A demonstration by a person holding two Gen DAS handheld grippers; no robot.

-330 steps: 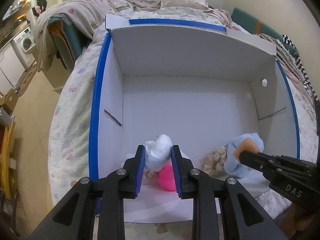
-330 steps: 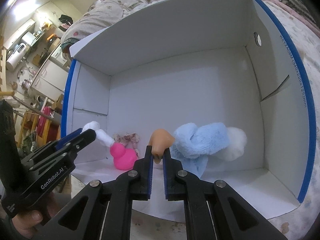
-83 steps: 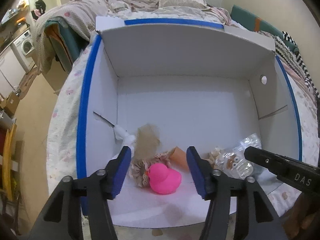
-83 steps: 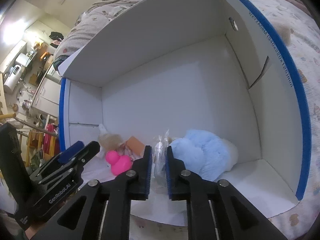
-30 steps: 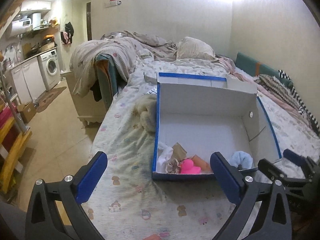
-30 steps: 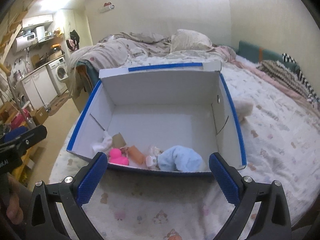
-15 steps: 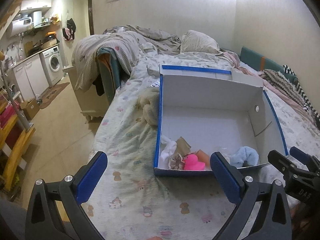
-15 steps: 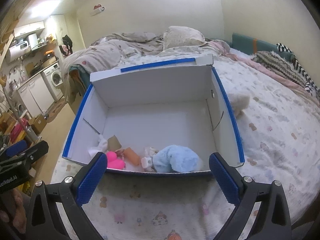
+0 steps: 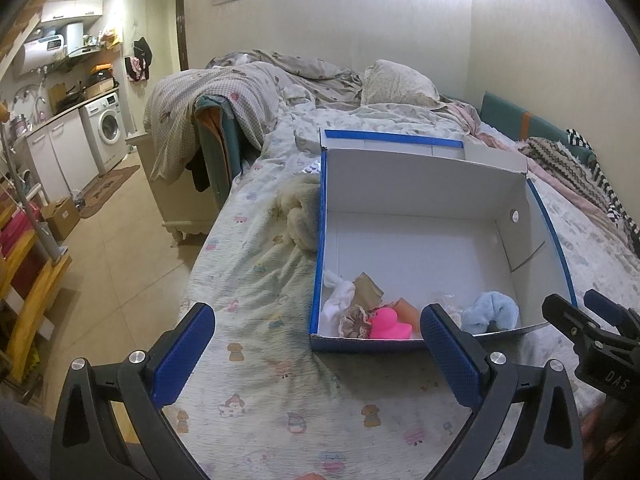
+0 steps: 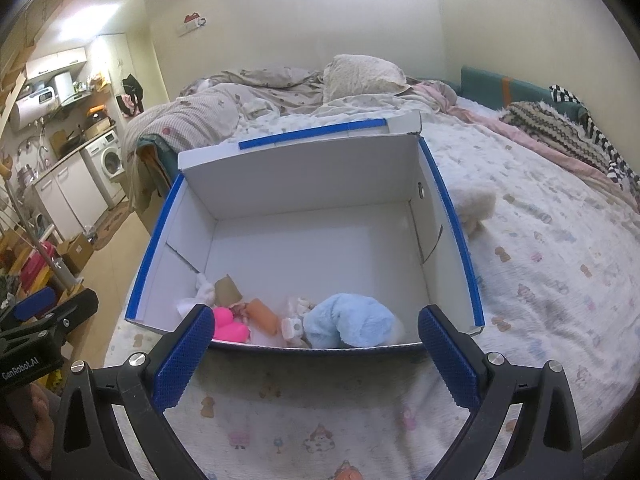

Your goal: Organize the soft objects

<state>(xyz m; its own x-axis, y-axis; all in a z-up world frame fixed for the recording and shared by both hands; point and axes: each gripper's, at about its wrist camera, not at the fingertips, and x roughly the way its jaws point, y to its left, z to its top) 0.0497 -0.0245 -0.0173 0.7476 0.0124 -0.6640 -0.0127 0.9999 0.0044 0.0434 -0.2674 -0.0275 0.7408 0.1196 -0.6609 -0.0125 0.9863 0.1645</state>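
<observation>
- Cardboard is forming the wide, shallow box, white and smooth inside with blue tape edging its rim, and it is sitting on the bed over a crinkled sheet printed with small cartoon figures.
- Soft things are lying bunched along the box's near wall: a glossy pink rubber duck, a fluffy pale-blue plush, a knotted white cloth, a frilly beige fabric piece and a smooth orange cylinder.
- A cream, shaggy plush is resting on the sheet just beside the box's left wall.
- The left tongs are hanging spread wide and empty, their blue pads showing a fine ribbed grip.
- The right tongs are likewise gaping and holding nothing, short of the box's front edge.
</observation>
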